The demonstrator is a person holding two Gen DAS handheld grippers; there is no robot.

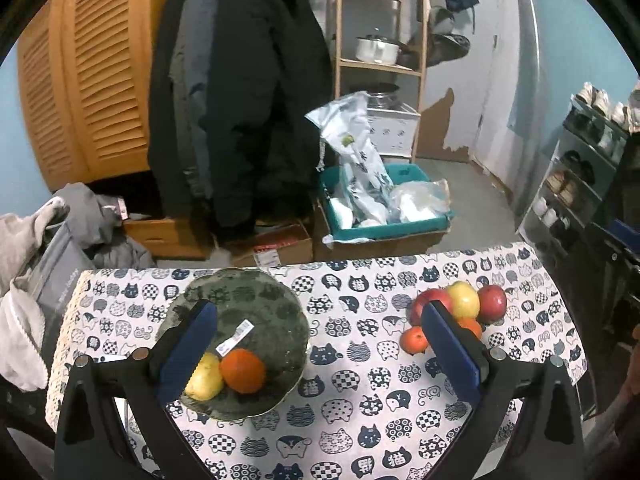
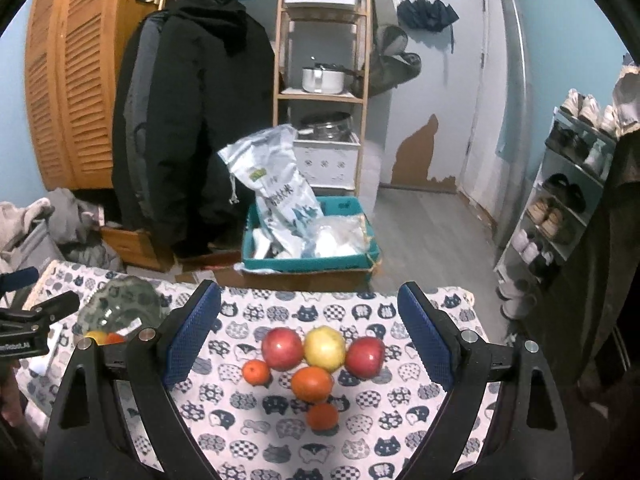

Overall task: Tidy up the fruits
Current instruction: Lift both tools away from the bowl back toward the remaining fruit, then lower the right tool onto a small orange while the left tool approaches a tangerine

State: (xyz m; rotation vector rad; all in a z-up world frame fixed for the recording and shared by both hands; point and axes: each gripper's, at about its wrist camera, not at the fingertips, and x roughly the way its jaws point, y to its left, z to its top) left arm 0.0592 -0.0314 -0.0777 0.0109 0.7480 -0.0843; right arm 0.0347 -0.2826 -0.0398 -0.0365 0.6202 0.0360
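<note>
I'm holding the left gripper (image 1: 316,344) spread wide over the green plate (image 1: 276,304), which is carrying an orange (image 1: 243,371) and a yellow fruit (image 1: 206,380). My right gripper (image 2: 310,334) is hanging spread above the loose fruit pile (image 2: 316,364) on the cat-print tablecloth (image 2: 240,416).
</note>
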